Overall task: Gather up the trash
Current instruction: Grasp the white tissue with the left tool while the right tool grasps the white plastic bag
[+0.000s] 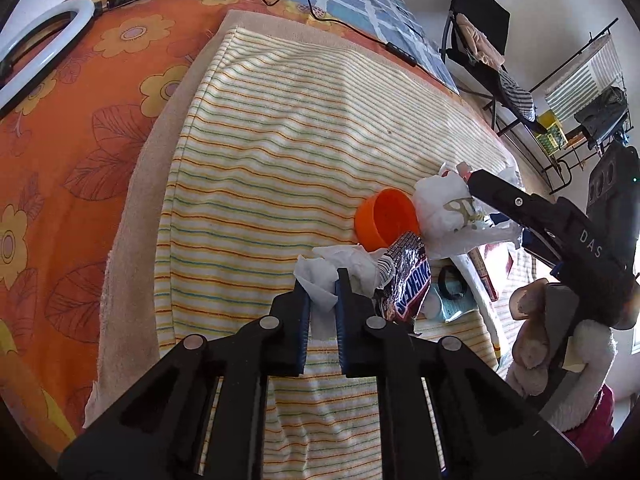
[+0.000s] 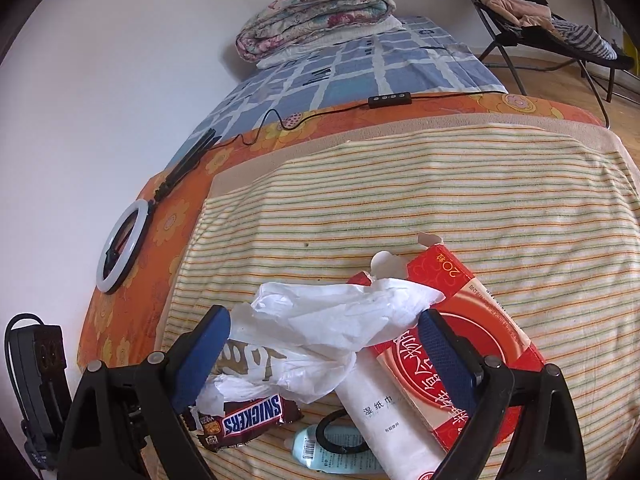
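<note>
My left gripper (image 1: 322,285) is shut on a crumpled white tissue (image 1: 320,276) just above the striped towel (image 1: 300,140). Beside it lie a Snickers wrapper (image 1: 408,280) and an orange cup (image 1: 386,219) on its side. My right gripper (image 2: 324,332) is open, its fingers on either side of a white plastic bag (image 2: 320,324); it also shows in the left wrist view (image 1: 444,216). The Snickers wrapper (image 2: 244,424), a red carton (image 2: 460,344), a white wet-wipes pack (image 2: 384,412) and a small bottle (image 2: 316,448) lie under and around the bag.
A ring light (image 2: 120,248) with its cable and remote (image 2: 390,101) lies on the orange floral sheet (image 1: 80,140). Folded quilts (image 2: 316,12) sit at the bed's far end. A folding chair (image 2: 552,28) with clothes and a wire rack (image 1: 580,112) stand beyond the bed.
</note>
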{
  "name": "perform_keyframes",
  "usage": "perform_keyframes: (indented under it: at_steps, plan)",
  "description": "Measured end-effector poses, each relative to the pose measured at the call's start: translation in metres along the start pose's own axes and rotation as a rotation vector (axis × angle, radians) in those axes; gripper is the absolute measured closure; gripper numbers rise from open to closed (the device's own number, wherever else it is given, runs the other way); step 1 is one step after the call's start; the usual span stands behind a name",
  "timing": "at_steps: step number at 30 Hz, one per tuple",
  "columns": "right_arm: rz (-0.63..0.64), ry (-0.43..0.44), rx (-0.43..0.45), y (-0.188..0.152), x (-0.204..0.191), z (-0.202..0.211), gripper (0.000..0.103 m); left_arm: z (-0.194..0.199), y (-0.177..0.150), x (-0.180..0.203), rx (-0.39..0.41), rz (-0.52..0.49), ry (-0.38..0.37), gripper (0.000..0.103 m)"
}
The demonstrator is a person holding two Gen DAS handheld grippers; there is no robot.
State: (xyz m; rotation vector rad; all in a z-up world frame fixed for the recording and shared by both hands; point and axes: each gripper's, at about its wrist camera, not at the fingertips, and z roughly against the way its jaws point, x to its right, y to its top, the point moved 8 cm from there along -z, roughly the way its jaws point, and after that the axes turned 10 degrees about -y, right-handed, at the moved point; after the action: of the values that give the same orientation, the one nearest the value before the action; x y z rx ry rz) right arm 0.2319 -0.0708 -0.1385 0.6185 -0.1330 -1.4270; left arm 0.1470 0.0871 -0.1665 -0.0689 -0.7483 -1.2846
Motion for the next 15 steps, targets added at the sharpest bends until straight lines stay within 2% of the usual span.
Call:
perform_keyframes:
  at_steps: [2,5,6,7,8,9,13,15]
  plan:
    - [-0.005,0.021,-0.016,-0.003,-0.001,-0.003,0.008,0.005,0.002,-0.001,0.015,-0.006,0.010,0.095]
    - [-0.011,0.059,-0.034,-0.007,-0.004,-0.005,0.023,0.016,0.004,-0.003,0.045,-0.015,0.022,0.095]
    - [-0.012,0.074,-0.036,-0.008,-0.005,-0.004,0.034,0.019,0.006,-0.004,0.055,-0.020,0.030,0.095]
    - [-0.012,0.093,-0.040,-0.010,-0.006,-0.003,0.040,0.023,0.007,-0.004,0.065,-0.024,0.040,0.095]
    - [-0.008,0.098,-0.043,-0.011,-0.007,-0.001,0.056,0.027,0.008,-0.005,0.074,-0.026,0.047,0.095]
    - [0.001,0.092,-0.044,-0.012,-0.007,-0.001,0.066,0.029,0.009,-0.005,0.081,-0.030,0.053,0.095]
    - [0.026,0.100,-0.018,-0.014,-0.008,0.008,0.077,0.041,0.010,-0.006,0.109,-0.042,0.075,0.095]
    - [0.024,0.109,0.003,-0.014,-0.008,0.015,0.079,0.047,0.010,-0.006,0.121,-0.045,0.077,0.095]
